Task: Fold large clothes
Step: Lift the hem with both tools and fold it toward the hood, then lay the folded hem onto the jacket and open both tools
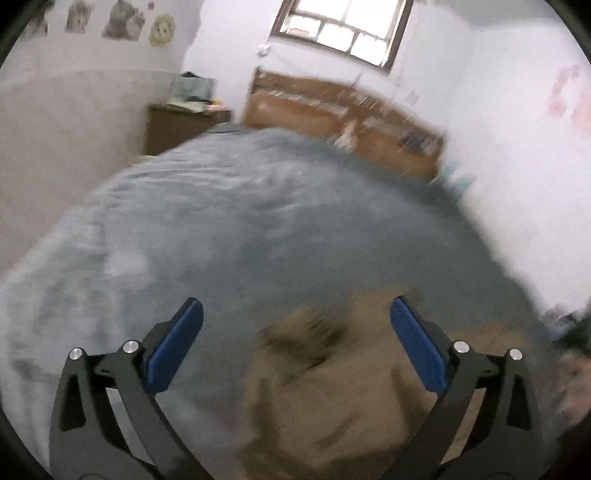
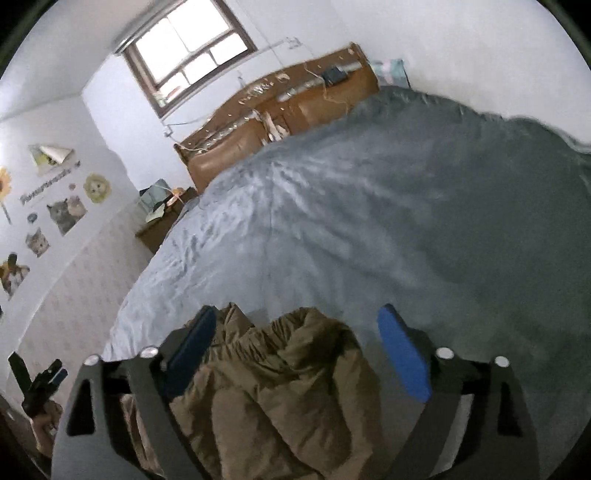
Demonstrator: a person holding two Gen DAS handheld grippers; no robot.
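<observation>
A brown padded jacket lies crumpled on the near end of the grey-blue bed cover. My right gripper is open, its blue pads either side of the jacket's top folds, above it. In the left wrist view the jacket is blurred and lies low and to the right, between the fingers. My left gripper is open and empty above it. The left gripper also shows at the far left edge of the right wrist view.
A brown headboard with small items stands at the bed's far end under a window. A dark bedside cabinet with papers stands left of the bed. Walls close in on both sides of the bed.
</observation>
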